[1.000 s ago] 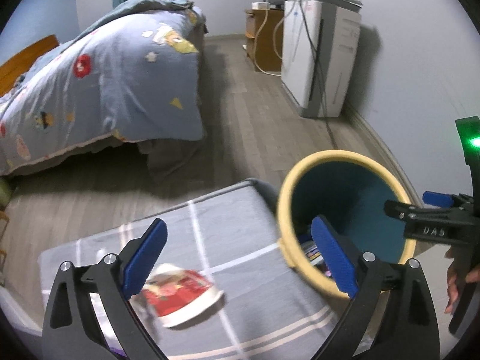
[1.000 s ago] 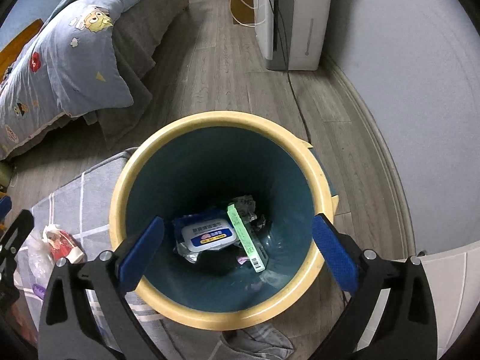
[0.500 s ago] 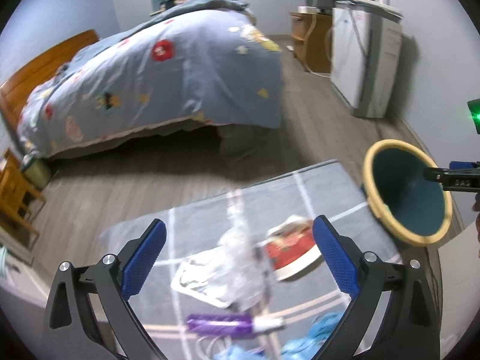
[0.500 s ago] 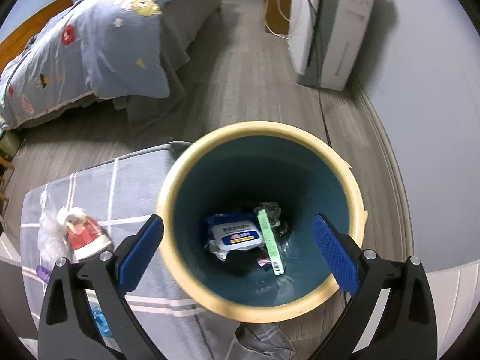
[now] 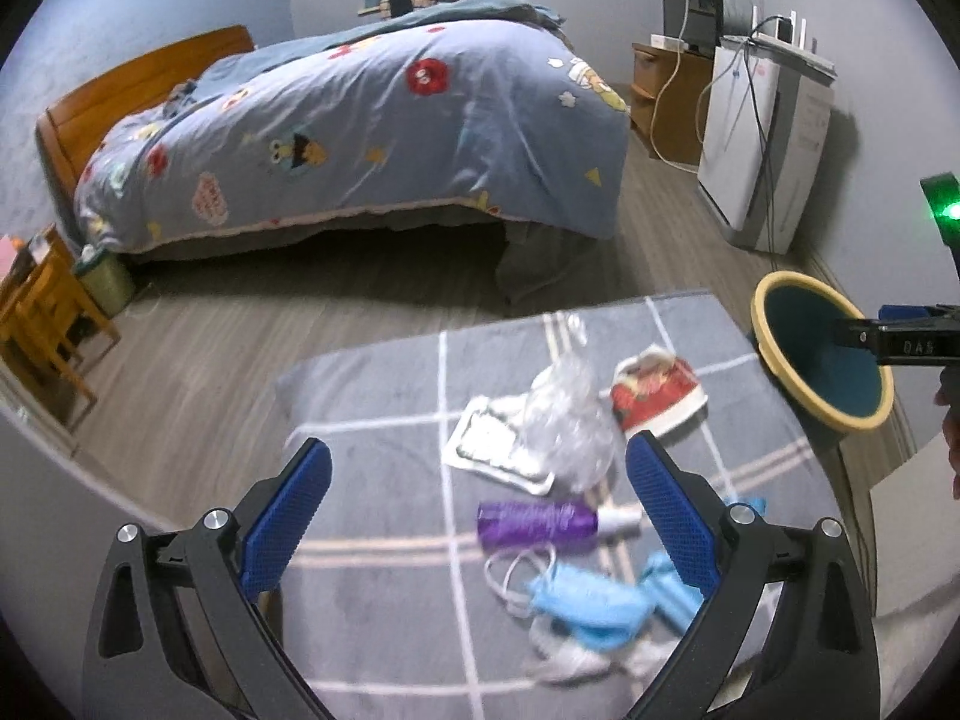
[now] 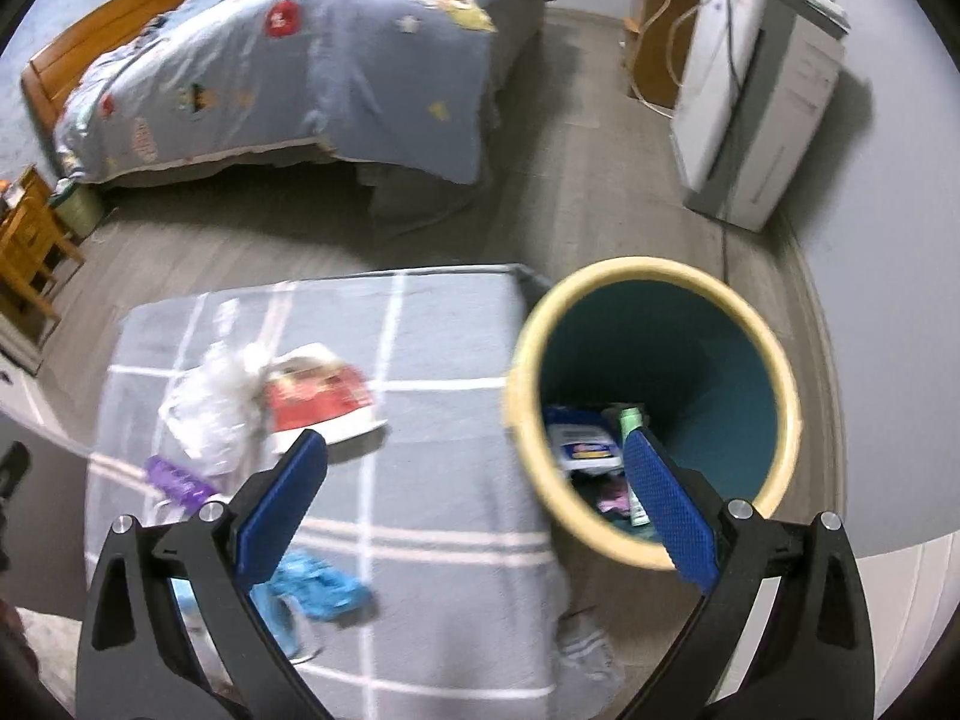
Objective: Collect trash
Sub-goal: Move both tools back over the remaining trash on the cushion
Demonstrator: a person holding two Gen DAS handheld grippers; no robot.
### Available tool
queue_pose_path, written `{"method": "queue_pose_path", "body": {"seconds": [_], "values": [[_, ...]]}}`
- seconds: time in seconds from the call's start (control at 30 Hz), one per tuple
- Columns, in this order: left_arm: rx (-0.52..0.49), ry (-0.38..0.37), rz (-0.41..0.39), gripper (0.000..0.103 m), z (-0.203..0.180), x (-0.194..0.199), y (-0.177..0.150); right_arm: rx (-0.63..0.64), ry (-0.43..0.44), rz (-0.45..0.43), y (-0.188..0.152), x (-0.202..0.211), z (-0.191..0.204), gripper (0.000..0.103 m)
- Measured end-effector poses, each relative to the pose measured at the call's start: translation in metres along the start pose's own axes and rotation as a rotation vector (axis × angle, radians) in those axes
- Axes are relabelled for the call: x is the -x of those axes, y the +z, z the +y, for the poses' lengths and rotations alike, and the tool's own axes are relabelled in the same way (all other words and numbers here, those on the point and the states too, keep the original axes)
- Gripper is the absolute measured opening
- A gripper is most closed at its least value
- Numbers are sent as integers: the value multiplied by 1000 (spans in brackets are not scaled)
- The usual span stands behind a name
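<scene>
While spread wide and empty, left gripper (image 5: 477, 489) over grey checked cloth (image 5: 384, 420), above purple bottle (image 5: 537, 521), clear plastic bag (image 5: 567, 420), red wrapper (image 5: 657, 393), blue mask (image 5: 591, 600). Right gripper (image 6: 474, 483), likewise gaping, near yellow-rimmed bin (image 6: 654, 270) at cloth's right edge, discarded packets inside.

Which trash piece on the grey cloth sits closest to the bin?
The red-and-white wrapper; the clear bag, purple tube and blue mask lie farther from the bin.

"DAS" on the right hand-held gripper (image 5: 912, 347); nothing else legible.
</scene>
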State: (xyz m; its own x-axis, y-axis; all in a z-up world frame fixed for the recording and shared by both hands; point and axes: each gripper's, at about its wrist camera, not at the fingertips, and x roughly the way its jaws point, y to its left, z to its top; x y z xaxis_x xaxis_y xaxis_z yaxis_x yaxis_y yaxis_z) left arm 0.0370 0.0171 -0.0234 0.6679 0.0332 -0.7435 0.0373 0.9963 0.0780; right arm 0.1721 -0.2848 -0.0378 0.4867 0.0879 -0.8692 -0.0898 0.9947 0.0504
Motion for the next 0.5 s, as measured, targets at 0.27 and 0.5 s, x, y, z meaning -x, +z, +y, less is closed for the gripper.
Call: {"method": "queue_pose_path", "body": {"seconds": [0.27,0.5], "values": [[36,-18,3,97,19,15,-34,-33,12,56,-32,3,32,97],[18,-14,27,97,26,15,-50,-46,9,112,-70,-4,57,97]]}}
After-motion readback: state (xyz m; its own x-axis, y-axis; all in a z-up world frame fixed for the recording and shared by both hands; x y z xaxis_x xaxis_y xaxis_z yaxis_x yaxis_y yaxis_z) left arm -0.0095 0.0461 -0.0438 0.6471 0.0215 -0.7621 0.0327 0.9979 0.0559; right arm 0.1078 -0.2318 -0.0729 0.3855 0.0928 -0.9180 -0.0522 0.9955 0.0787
